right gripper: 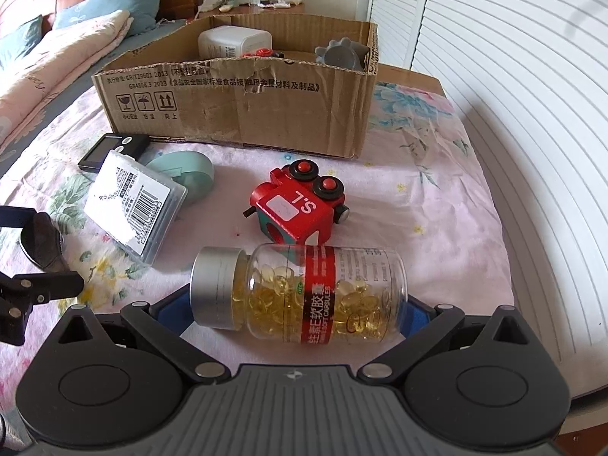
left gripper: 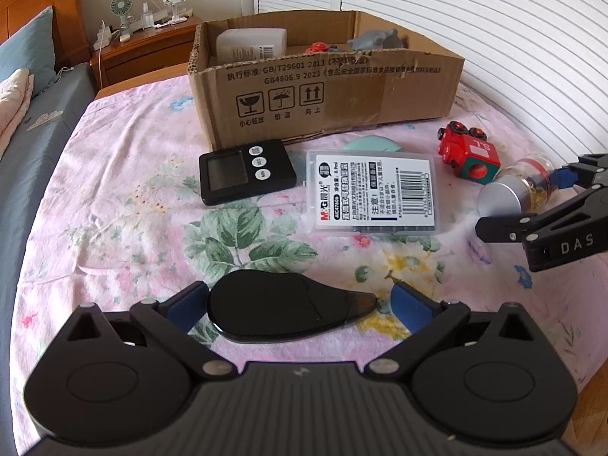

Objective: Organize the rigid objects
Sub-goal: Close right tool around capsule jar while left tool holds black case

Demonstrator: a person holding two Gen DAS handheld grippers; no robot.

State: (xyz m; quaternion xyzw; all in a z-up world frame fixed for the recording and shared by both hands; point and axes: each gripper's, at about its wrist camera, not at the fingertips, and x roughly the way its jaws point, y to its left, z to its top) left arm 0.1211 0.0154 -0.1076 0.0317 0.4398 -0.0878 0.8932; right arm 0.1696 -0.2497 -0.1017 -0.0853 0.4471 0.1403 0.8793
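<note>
Sorting is partly done: box (right gripper: pixel 243 114) holds several things, while timer (left gripper: pixel 247 171), case (left gripper: pixel 374 192) and toy train (right gripper: pixel 300 205) remain on the bed. Left claw (left gripper: pixel 292 304) straddles a black case (left gripper: pixel 285 309), right claw (right gripper: pixel 300 311) a capsule bottle (right gripper: pixel 304 296), both apart.

Cloth on table (left gripper: pixel 125 174): pale pink with green leaf and yellow, blue, pink flower print. Cardboard box (left gripper: pixel 323 95): brown, black printed text and handling symbols. Flat timer (left gripper: pixel 247 171): black, grey screen, white round buttons. Plastic case (left gripper: pixel 374 192): clear grey, white label, black barcode, red logo. Wooden toy train (right gripper: pixel 300 205): red body, black wheels with red hubs, green face, white "S.L". Capsule bottle (right gripper: pixel 300 296): clear, silver cap, red label band, yellow capsules. Teardrop-shaped object (left gripper: pixel 288 311): glossy black. Round disc (right gripper: pixel 186 171): mint green. Gripper pads (left gripper: pixel 412 306): blue.
</note>
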